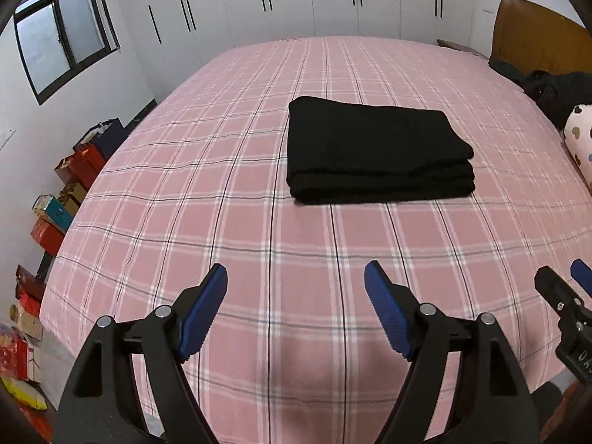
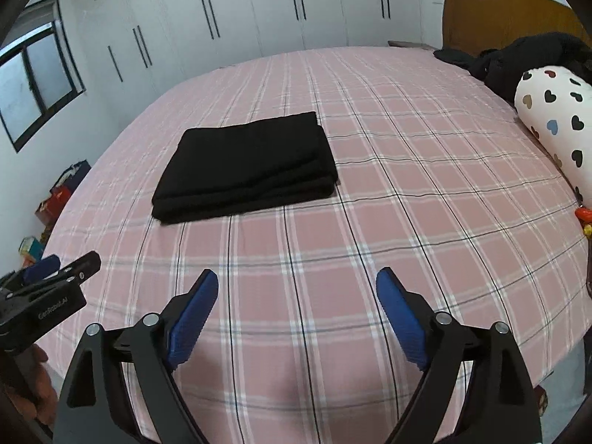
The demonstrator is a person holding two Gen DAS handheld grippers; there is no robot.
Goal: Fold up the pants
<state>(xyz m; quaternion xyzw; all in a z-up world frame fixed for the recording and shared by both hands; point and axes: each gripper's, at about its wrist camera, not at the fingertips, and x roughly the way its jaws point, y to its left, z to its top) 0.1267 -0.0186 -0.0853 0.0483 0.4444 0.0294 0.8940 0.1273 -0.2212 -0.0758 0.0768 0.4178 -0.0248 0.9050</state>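
Observation:
Black pants (image 1: 373, 151) lie folded into a thick, neat rectangle on the pink plaid bed (image 1: 185, 222). In the right wrist view the same folded pants (image 2: 248, 166) sit left of centre. My left gripper (image 1: 296, 277) hovers over the sheet near the bed's front edge, well short of the pants, open with nothing between its blue pads. My right gripper (image 2: 298, 281) is likewise open and empty, also apart from the pants. Each gripper shows at the edge of the other's view: the right gripper (image 1: 566, 285) on one side, the left gripper (image 2: 55, 270) on the other.
A heart-print pillow (image 2: 555, 122) and a heap of dark clothes (image 2: 525, 59) lie at the brown headboard (image 2: 492, 11) on the right. White wardrobes (image 2: 259, 11) stand beyond the bed. Boxes and bags (image 1: 66, 192) line the floor on the left under a window (image 1: 59, 40).

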